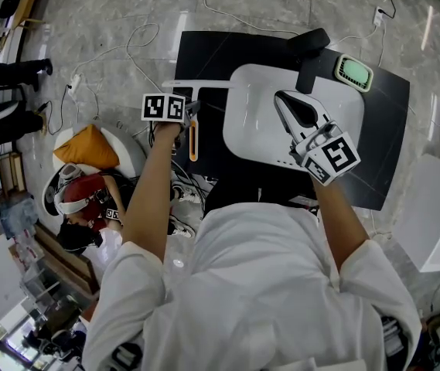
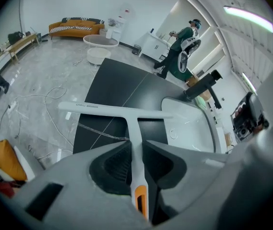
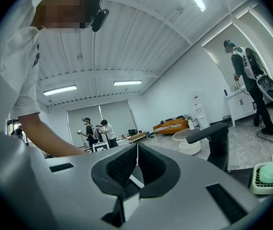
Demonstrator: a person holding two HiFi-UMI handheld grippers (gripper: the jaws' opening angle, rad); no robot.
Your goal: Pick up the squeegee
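Note:
The squeegee [image 1: 195, 91] is white and T-shaped with an orange-tipped handle. It lies on the black countertop [image 1: 212, 52] just left of the white sink [image 1: 250, 137]. My left gripper [image 1: 192, 116] points steeply down over the handle. In the left gripper view the handle [image 2: 135, 143] runs between the jaws and both pads press on its sides, with the blade [image 2: 112, 110] stretched across beyond. My right gripper [image 1: 284, 99] is held above the sink, and its jaws [image 3: 137, 147] are shut on nothing.
A black faucet [image 1: 310, 49] stands at the sink's far edge, with a green sponge in a holder [image 1: 354, 72] to its right. Cables [image 1: 138, 41] trail over the marble floor on the left, near an orange cushion [image 1: 88, 145]. Other people stand farther off.

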